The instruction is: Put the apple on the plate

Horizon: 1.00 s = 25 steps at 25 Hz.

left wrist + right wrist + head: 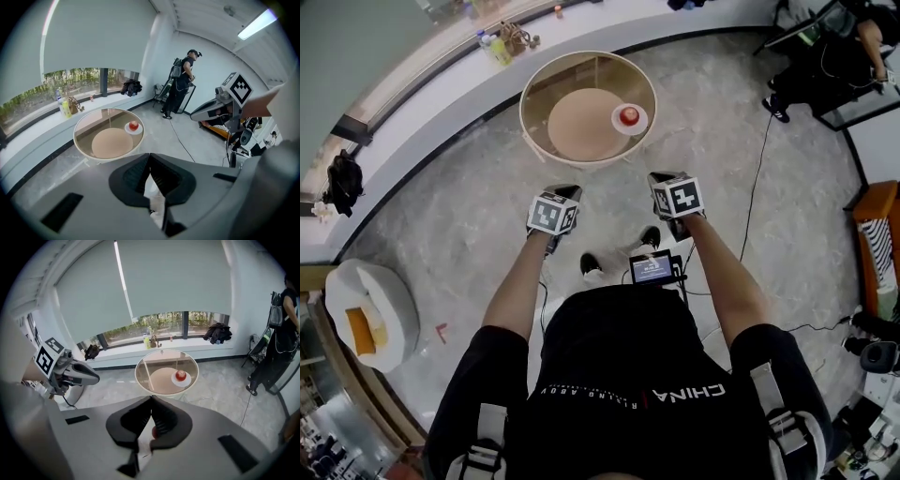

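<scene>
A red apple [629, 114] sits on a small white plate [617, 123] at the right side of a round glass table [528, 127]. Both grippers hang over the floor, a step short of the table. My left gripper [563, 191] and right gripper [662, 177] are side by side, both shut and holding nothing. The left gripper view shows the apple [134, 124] and plate [127, 130] far beyond its closed jaws [150, 155]. In the right gripper view the apple [181, 375] lies well ahead of the closed jaws [151, 399], with the left gripper [95, 378] off to the left.
A curved window sill [441, 103] behind the table carries bottles [496, 47] and a black bag [341, 182]. A white pouf [371, 313] stands at the left. Cables [758, 178] trail over the floor. Another person [180, 84] stands at the far right by equipment.
</scene>
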Tool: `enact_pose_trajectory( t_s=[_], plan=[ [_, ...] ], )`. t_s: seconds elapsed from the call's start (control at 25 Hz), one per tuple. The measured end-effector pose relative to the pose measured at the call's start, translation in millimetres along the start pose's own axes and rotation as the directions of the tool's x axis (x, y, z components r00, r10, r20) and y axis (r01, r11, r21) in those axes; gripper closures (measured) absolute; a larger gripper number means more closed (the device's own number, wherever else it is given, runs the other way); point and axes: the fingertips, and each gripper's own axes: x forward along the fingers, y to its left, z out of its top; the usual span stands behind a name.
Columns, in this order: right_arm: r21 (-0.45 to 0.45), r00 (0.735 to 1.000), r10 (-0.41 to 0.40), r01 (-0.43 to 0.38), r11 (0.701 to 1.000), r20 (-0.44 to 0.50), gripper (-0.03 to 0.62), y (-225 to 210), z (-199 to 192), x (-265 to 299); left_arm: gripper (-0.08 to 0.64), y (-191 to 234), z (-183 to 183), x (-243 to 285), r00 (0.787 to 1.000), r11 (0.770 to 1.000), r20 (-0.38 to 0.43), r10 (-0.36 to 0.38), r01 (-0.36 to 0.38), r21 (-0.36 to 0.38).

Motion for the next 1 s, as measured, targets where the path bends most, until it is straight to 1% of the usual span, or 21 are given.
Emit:
enact_pose_trajectory(
  t_s=[0.12, 0.24, 0.36, 0.56, 0.72, 0.88, 1.0],
  plan=[
    [-0.015, 0.999, -0.031, 0.032, 0.999, 0.014, 0.563, 3, -8, -13, 0.541, -17, -4, -3, 1.0, 1.0, 0.008, -0.018, 0.018, 0.019],
    [-0.016, 0.999, -0.043, 0.043, 0.999, 0.029, 0.564, -3, -10, -27, 0.541, -28, 1, 0, 1.0, 1.0, 0.019, -0.014, 0.014, 0.016],
    [-0.006, 0.998, -0.044, 0.044, 0.999, 0.052, 0.563, -18, -12, -43, 0.541, -45, 10, 7, 0.999, 1.0, 0.035, -0.01, 0.009, 0.022],
    [0.002, 0.996, -0.03, 0.03, 1.0, 0.089, 0.563, -44, -21, -58, 0.541, -78, 22, 23, 0.999, 0.999, 0.035, 0.004, -0.006, 0.041],
    [-0.008, 0.994, -0.03, 0.031, 0.999, 0.109, 0.563, -60, -15, -66, 0.541, -101, 40, 28, 0.998, 0.998, 0.045, -0.04, 0.038, 0.048],
    [-0.018, 0.993, -0.017, 0.019, 1.0, 0.121, 0.565, -66, -5, -70, 0.541, -108, 58, 28, 0.998, 0.998, 0.055, -0.033, 0.03, 0.054],
    [-0.026, 0.993, -0.009, 0.012, 1.0, 0.122, 0.565, -66, -2, -72, 0.542, -110, 63, 28, 0.998, 0.998, 0.058, -0.024, 0.02, 0.063]
  ],
)
